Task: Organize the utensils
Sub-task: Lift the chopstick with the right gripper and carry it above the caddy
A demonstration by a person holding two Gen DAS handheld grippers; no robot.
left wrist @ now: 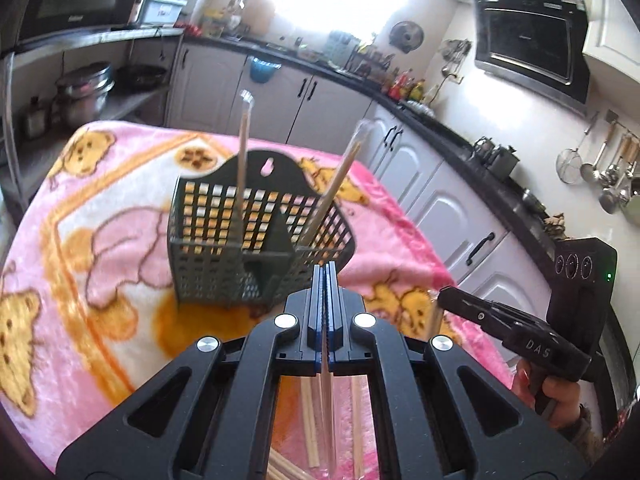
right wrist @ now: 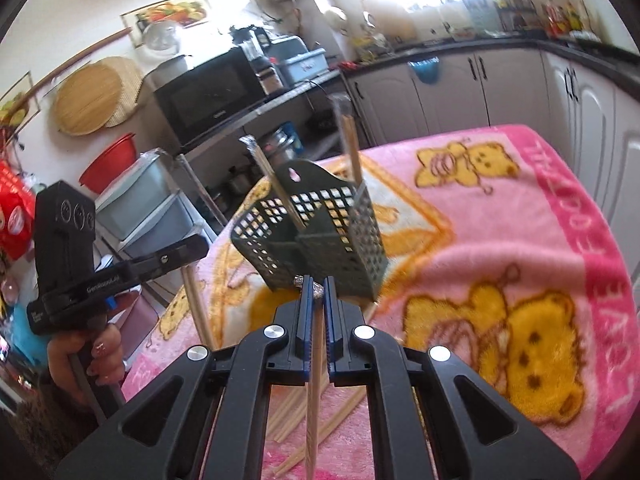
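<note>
A dark green mesh utensil basket [left wrist: 224, 240] [right wrist: 340, 248] stands on the pink teddy-bear blanket [left wrist: 100, 264] [right wrist: 520, 216]. Two wrapped chopstick pairs [left wrist: 243, 148] [right wrist: 351, 148] stick up out of it, one in each compartment. My left gripper [left wrist: 325, 271] is shut on a wrapped chopstick pair [left wrist: 327, 404] that hangs down below its fingers, near the basket's front. My right gripper [right wrist: 318, 286] is shut on another chopstick pair [right wrist: 311, 408], also hanging down. Each gripper shows in the other's view, the right gripper [left wrist: 444, 295] and the left gripper [right wrist: 202, 245], held by a hand.
Several loose chopstick pairs [right wrist: 288, 412] [left wrist: 310, 420] lie on the blanket under the grippers. White kitchen cabinets [left wrist: 436, 200] and a dark counter run behind the table. A microwave [right wrist: 208, 96] and plastic drawers [right wrist: 140, 208] stand on the far side.
</note>
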